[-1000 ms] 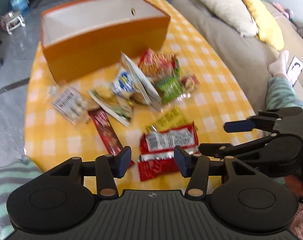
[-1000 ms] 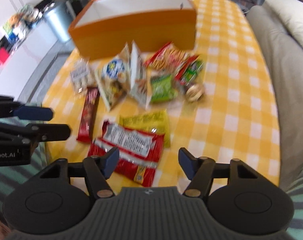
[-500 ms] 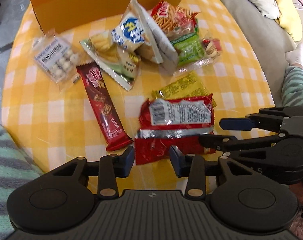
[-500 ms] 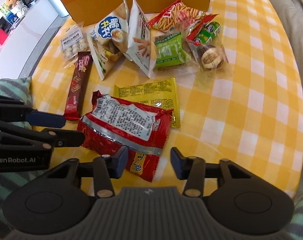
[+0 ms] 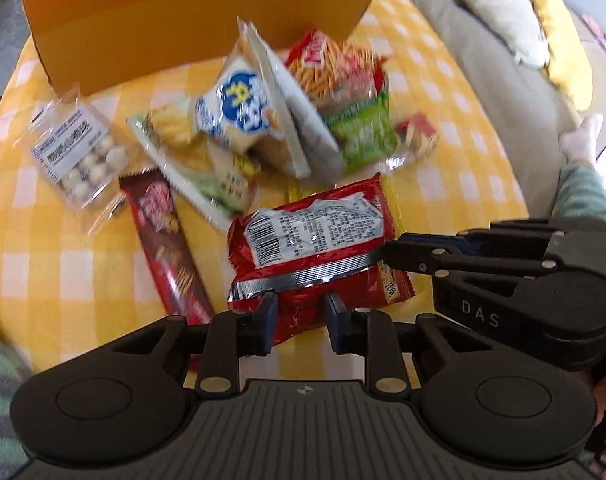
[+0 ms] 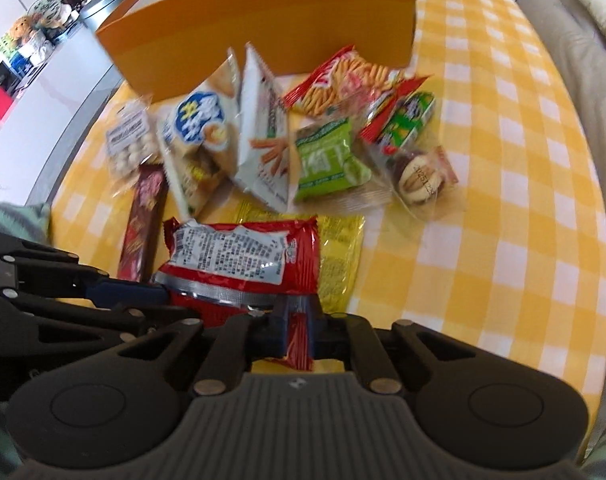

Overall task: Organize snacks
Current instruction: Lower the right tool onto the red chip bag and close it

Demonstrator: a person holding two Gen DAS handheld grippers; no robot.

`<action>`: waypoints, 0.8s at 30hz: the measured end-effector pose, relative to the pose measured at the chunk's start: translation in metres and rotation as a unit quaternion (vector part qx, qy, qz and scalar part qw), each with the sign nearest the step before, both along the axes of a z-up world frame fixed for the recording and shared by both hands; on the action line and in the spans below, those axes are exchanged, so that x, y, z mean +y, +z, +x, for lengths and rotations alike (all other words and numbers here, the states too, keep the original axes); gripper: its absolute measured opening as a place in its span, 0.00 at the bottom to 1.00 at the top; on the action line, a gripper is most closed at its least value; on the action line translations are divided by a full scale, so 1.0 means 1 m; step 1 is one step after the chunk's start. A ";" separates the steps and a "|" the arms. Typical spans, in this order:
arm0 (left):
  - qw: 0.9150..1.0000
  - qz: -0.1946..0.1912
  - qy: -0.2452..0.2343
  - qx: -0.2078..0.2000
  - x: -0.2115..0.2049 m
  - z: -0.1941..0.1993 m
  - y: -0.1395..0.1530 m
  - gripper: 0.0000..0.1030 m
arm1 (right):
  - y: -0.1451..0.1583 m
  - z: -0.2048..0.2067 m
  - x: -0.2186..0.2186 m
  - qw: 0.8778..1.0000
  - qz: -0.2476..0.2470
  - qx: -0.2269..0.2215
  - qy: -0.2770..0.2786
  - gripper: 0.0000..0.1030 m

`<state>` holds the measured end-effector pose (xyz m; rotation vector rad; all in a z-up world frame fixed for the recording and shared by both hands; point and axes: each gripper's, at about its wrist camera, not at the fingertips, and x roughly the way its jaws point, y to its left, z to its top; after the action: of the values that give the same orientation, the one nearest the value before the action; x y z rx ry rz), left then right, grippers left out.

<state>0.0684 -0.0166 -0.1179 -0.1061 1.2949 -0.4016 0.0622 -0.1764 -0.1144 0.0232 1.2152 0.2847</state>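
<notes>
Pinching red snack packet [image 6: 239, 256], right gripper [image 6: 297, 334], left gripper [image 5: 299, 320] straddling its edge

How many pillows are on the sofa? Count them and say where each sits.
2. A cream pillow lies on the grey sofa beyond the table. A yellow pillow sits right beside it. More may lie outside the frame.

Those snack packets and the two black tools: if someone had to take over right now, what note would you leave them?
Right tool: shut on the near edge of the red packet, having just closed.
Left tool: jaws just narrowing around the same packet's near edge; a firm pinch is unclear.
The other snacks, like the brown bar and green packet, lie loose on the checked table.
Orange box stands behind them; its inside is hidden.
Left: lift the red packet, then box the others.
</notes>
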 end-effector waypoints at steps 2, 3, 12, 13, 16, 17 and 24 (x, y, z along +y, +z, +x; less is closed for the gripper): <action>1.000 -0.011 0.003 0.002 -0.001 0.004 -0.001 0.27 | 0.002 0.003 -0.003 1.000 0.001 -0.014 -0.013 0.04; 1.000 -0.016 0.001 0.002 -0.002 0.004 -0.001 0.27 | 0.002 0.006 -0.005 1.000 0.003 -0.021 -0.022 0.04; 0.998 0.031 0.030 -0.037 0.015 -0.003 0.024 0.43 | 0.015 0.011 -0.018 0.995 0.018 -0.033 -0.089 0.35; 0.997 0.042 0.049 -0.042 0.020 -0.004 0.025 0.45 | 0.017 0.009 -0.021 0.994 0.029 -0.028 -0.104 0.45; 0.992 0.055 0.103 -0.050 0.037 -0.002 0.028 0.51 | 0.018 0.002 -0.025 0.987 0.064 0.006 -0.150 0.58; 0.990 0.057 0.118 -0.050 0.042 0.001 0.027 0.52 | 0.016 0.002 -0.027 0.983 0.077 0.023 -0.165 0.66; 0.989 0.081 0.119 -0.041 0.042 0.011 0.012 0.54 | 0.001 0.006 -0.014 0.968 0.126 0.082 -0.199 0.67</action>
<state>0.0793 0.0257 -0.1060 -0.1055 1.2130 -0.0957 0.0681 -0.1906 -0.1139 0.5150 1.3007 0.0835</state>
